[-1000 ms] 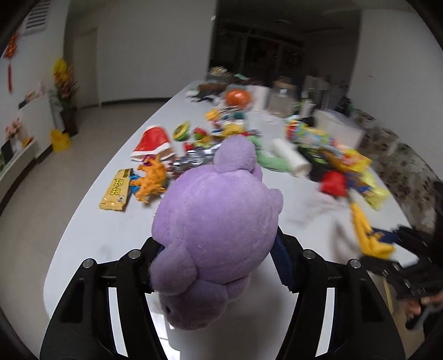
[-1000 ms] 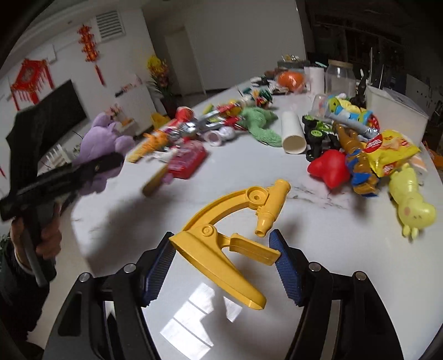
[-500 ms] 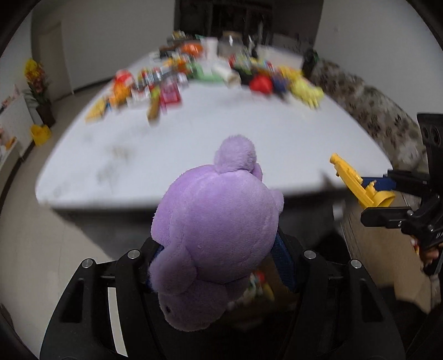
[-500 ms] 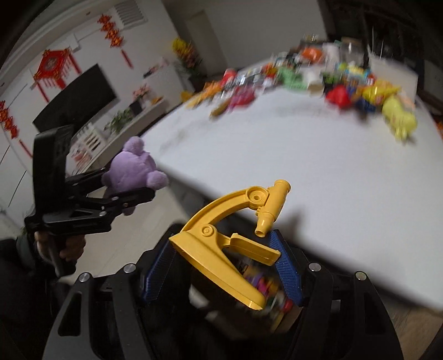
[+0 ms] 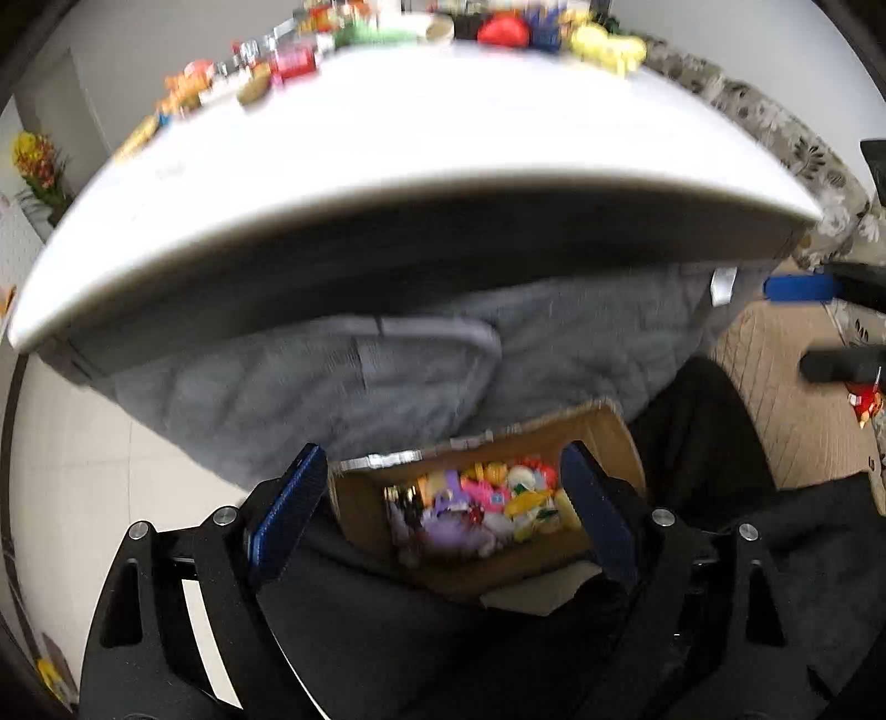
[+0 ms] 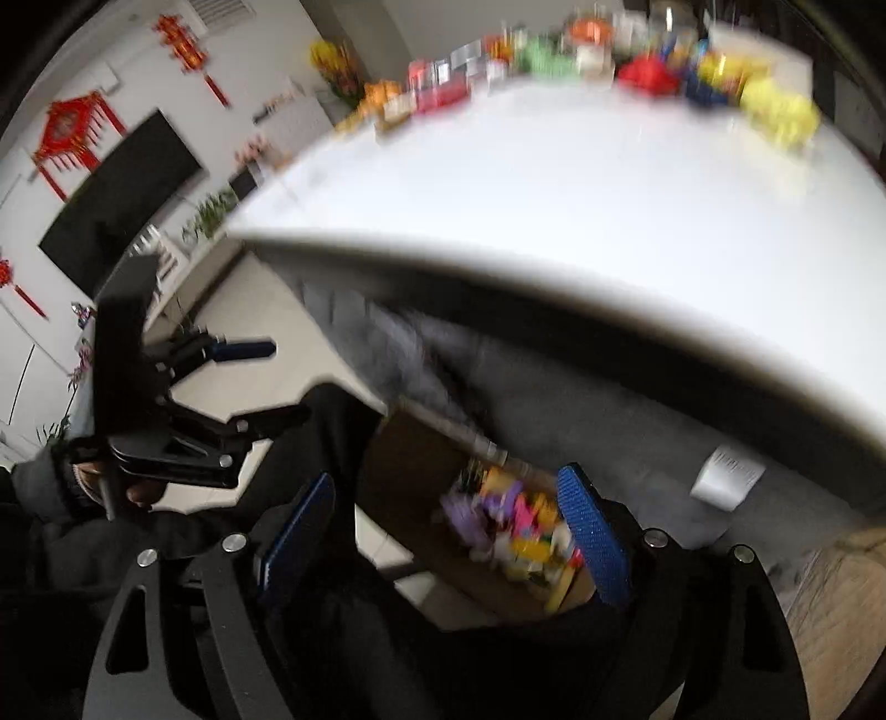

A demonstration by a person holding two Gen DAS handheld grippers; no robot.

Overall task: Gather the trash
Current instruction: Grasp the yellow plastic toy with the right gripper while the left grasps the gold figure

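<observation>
Both the left gripper (image 5: pixel 443 498) and right gripper (image 6: pixel 448 526) are observed spread wide, jaws just opened, nothing between them. A cardboard box (image 5: pixel 360 498) of blurred toys is seen below; the purple plush (image 5: pixel 448 531) apparently lies inside.

Broad white tabletop (image 5: pixel 421 138) with a rounded near edge, bare across its front stretch. Along the far edge only — a blurred row of colourful toys and packets (image 5: pixel 387 27): red (image 6: pixel 648 75), yellow-green (image 6: pixel 781 108), orange (image 6: pixel 382 94), green (image 6: pixel 540 58). Below the table, pale tiled floor (image 5: pixel 72 459); standing on it, an open brown cardboard box (image 5: pixel 365 498) — filled with small bright items.
</observation>
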